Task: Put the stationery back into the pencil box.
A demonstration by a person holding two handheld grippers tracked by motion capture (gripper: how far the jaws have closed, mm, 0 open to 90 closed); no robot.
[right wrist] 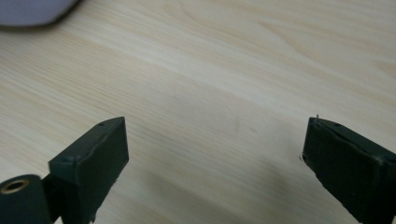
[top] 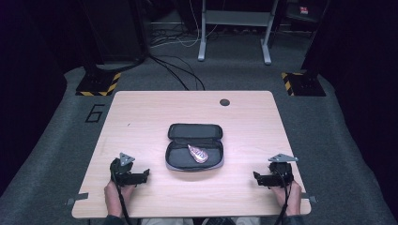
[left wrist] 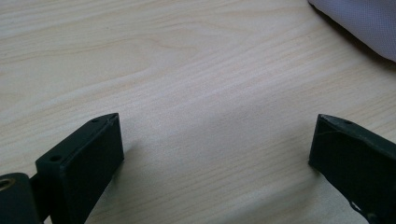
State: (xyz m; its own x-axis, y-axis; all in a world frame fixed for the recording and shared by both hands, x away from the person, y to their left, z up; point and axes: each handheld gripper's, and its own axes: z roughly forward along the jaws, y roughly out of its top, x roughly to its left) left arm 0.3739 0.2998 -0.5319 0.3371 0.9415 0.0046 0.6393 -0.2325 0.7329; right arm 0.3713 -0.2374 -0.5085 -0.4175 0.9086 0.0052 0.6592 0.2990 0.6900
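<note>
The left gripper rests on the counter near the front left corner, its jaws spread wide with bare wood between them; it holds nothing. In the left gripper view the left gripper has a corner of the case at the upper right, well apart from the jaws. The right gripper rests near the front right corner, jaws just as wide, also holding nothing. In the right gripper view the right gripper points over bare wood, with an edge of the case at the upper left.

One case lies open at the middle of the counter, between the two grippers and apart from both, its lid folded back toward the far edge. One pink item lies inside the near half. One dark round hole sits close to the far edge. Two grippers, each in a hand, at the front edge.
</note>
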